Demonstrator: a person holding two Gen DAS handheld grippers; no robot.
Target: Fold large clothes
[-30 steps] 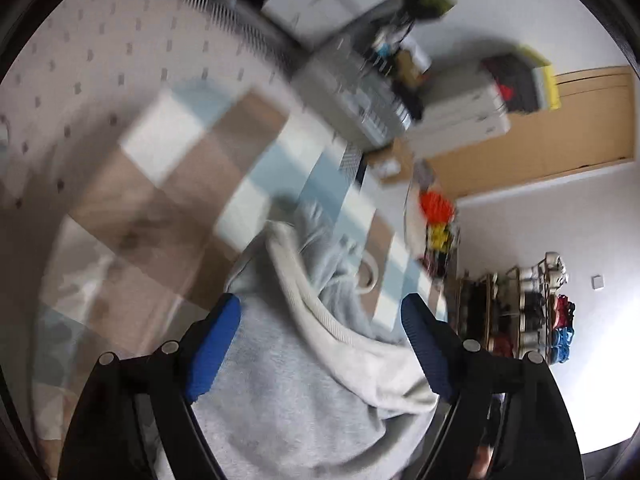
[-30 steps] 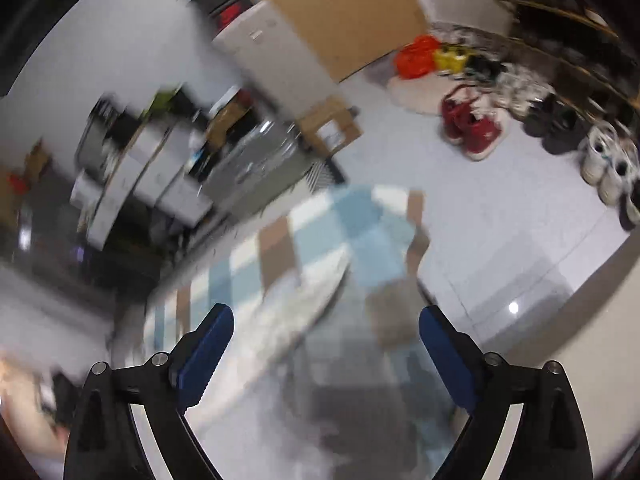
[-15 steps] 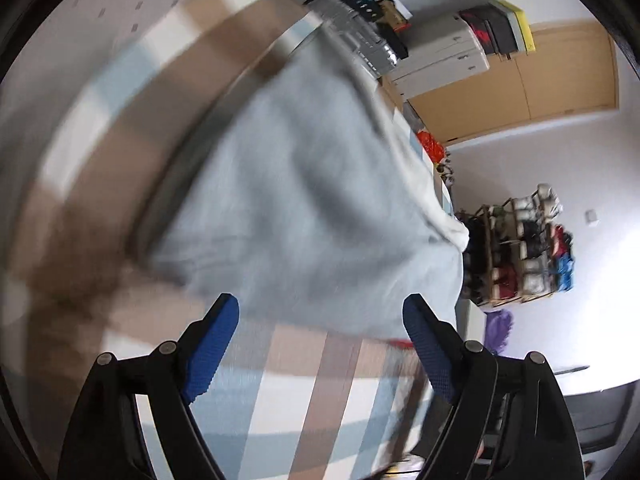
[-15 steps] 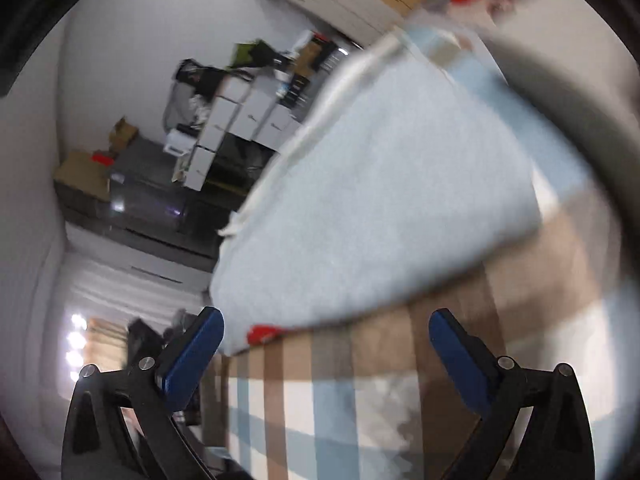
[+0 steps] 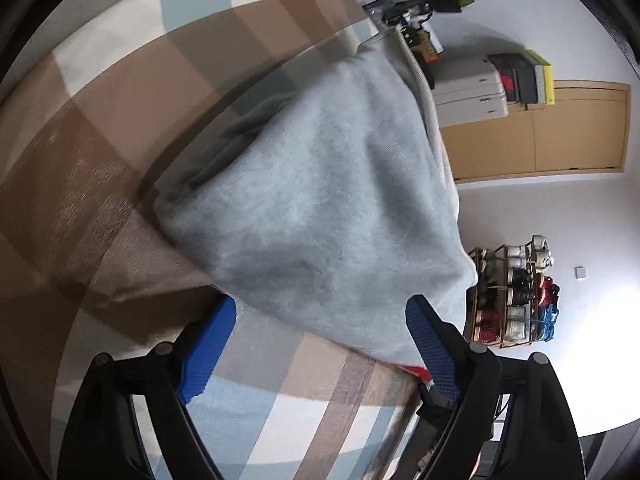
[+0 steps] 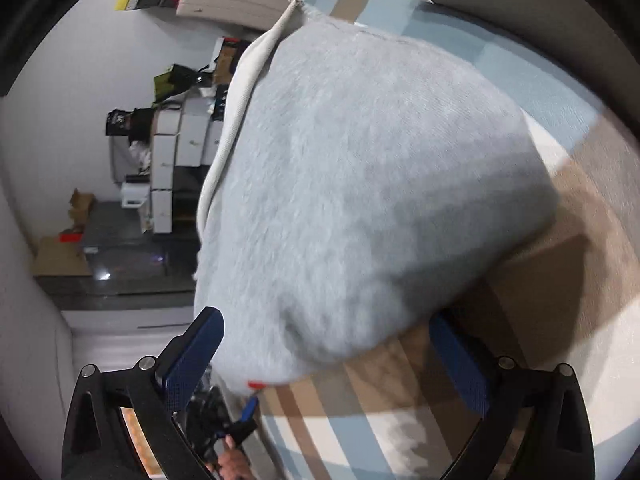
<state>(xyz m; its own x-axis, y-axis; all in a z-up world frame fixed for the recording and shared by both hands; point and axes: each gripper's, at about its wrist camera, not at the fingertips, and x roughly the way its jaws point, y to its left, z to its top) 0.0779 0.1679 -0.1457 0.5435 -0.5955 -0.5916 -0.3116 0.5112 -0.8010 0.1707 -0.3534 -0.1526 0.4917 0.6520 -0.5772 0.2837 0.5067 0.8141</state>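
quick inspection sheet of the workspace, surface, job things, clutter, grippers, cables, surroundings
surface: checked cloth in brown, pale blue and white, lying mostly flat.
job's things: grey sweatshirt bunched in a heap on the cloth, its cream ribbed edge along one side; a small red tag at its near edge.
clutter: nothing seen on the cloth besides the garment.
grippers: left gripper and right gripper both open, fingers either side of the sweatshirt's near edge, gripping nothing.
cables: nothing seen.
surroundings: shoe rack, wooden door, white drawer units.
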